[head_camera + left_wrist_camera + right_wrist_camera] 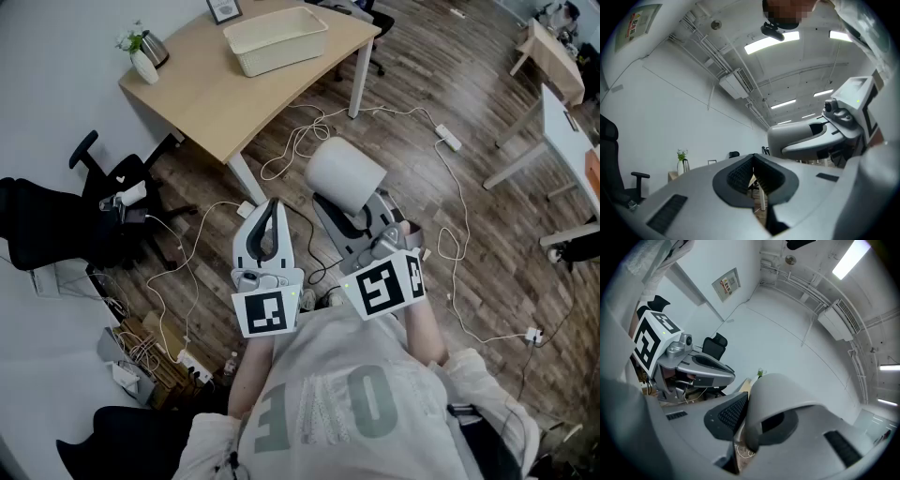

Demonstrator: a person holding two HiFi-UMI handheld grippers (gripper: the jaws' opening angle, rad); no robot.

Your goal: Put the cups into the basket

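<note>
A pale grey cup [345, 173] lies on its side in my right gripper [349, 217], whose jaws are shut on the cup's wall. Close up in the right gripper view, the cup [783, 394] covers one jaw, and a ribbed pad [732, 412] presses on it from the left. My left gripper [273, 204] is beside it, shut with nothing between its pads [740, 176]. Both grippers hang over the wooden floor, well short of the table. The cream basket [281, 52] stands on the far end of the light wooden table [216, 94] and looks empty.
A white vase with flowers [142, 61], a silver pot [156, 47] and a picture frame [223, 9] share the table's far edge. Black office chairs [103, 187] stand at the left. Cables [300, 141] and a power strip [448, 138] lie on the floor; more tables [567, 122] are at the right.
</note>
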